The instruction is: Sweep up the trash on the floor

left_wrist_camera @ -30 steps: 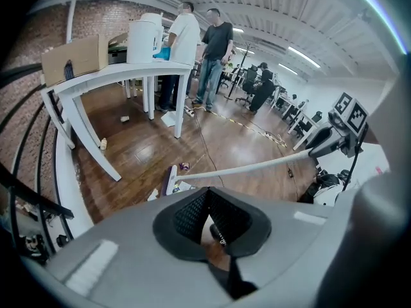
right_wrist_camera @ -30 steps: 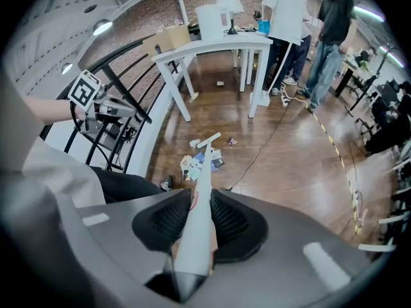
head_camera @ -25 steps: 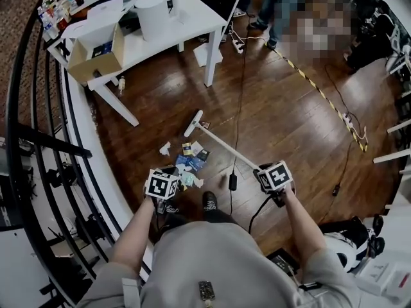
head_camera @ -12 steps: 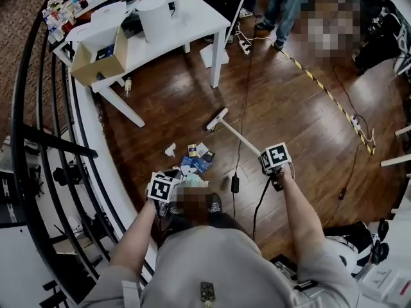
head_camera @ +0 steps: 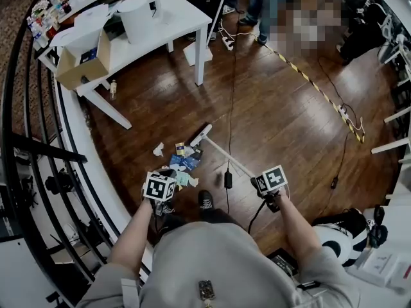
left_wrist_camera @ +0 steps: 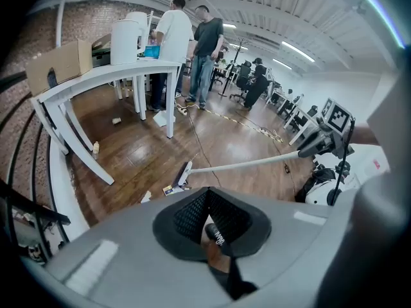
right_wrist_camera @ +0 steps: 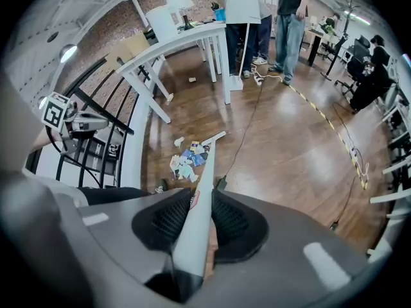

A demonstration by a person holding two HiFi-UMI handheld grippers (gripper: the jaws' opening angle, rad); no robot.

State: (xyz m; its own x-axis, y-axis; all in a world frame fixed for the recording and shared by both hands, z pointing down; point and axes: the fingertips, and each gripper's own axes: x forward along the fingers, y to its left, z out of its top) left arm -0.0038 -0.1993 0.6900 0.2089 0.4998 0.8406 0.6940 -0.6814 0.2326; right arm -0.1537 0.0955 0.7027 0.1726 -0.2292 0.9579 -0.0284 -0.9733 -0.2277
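Where one broom ends, one trash pile lies.

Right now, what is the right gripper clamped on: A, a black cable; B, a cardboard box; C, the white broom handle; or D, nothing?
C: in the right gripper view, the right gripper has both jaws pressed on the broom handle, which runs down toward the trash on the floor.
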